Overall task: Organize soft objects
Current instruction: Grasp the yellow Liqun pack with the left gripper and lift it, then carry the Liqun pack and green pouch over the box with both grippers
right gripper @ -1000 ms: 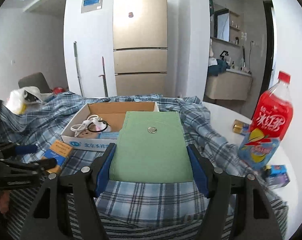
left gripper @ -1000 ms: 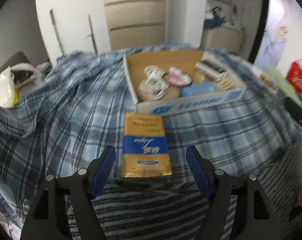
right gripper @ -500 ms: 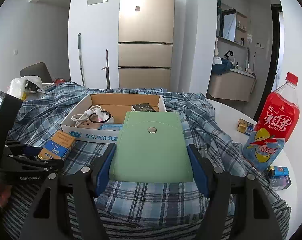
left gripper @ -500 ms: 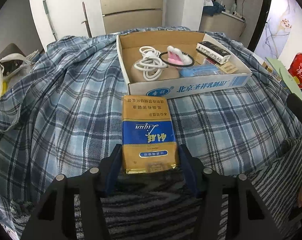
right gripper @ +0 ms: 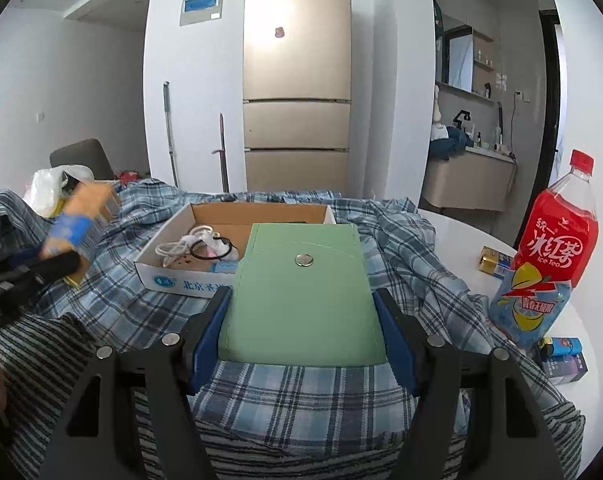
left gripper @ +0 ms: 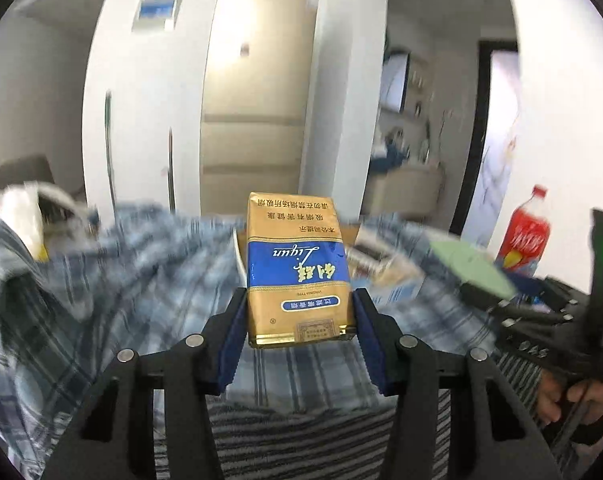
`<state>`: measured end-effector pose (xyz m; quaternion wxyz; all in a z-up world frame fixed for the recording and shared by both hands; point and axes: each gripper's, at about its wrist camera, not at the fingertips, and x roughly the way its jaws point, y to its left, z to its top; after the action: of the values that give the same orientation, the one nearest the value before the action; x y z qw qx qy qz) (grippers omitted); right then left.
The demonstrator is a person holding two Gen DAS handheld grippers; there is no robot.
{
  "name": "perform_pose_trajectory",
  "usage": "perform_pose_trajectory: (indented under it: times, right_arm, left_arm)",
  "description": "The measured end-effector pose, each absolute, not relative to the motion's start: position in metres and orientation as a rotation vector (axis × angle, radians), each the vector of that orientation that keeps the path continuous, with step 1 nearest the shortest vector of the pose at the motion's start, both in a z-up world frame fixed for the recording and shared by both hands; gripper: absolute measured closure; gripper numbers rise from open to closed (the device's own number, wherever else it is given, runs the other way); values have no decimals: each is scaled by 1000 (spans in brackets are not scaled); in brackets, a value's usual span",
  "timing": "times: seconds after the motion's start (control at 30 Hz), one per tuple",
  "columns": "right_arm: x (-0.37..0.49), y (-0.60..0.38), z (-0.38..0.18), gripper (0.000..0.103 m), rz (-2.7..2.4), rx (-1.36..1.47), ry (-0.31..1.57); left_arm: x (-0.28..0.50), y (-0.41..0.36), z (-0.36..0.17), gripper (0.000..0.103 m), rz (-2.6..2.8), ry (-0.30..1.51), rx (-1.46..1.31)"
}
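Box (right gripper: 237, 240) holds cable (right gripper: 181, 246); tools grip packs.

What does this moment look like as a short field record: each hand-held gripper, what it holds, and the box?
left hand-held gripper: shut on gold and blue pack, lifted off the plaid cloth
right hand-held gripper: shut on green pouch, above the cloth
cardboard box: open, on the cloth, holding a white cable and small items
red bottle: upright, right of the cloth
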<state>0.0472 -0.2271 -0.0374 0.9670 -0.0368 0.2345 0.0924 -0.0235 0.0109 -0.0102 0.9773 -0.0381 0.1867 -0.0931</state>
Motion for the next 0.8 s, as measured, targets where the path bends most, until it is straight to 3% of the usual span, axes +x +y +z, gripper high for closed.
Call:
perform_pose_trajectory:
  times: [0.4, 0.6, 0.8]
  right_arm:
    - [31, -221, 36, 34, 258, -77, 344]
    - [72, -214, 90, 34, 335, -45, 275]
    - [119, -207, 120, 34, 302, -64, 186]
  left_arm:
    - [-6, -13, 53, 49, -193, 310, -15]
    - [18, -35, 116, 48, -191, 203, 37]
    - [62, -30, 133, 48, -159, 183, -29]
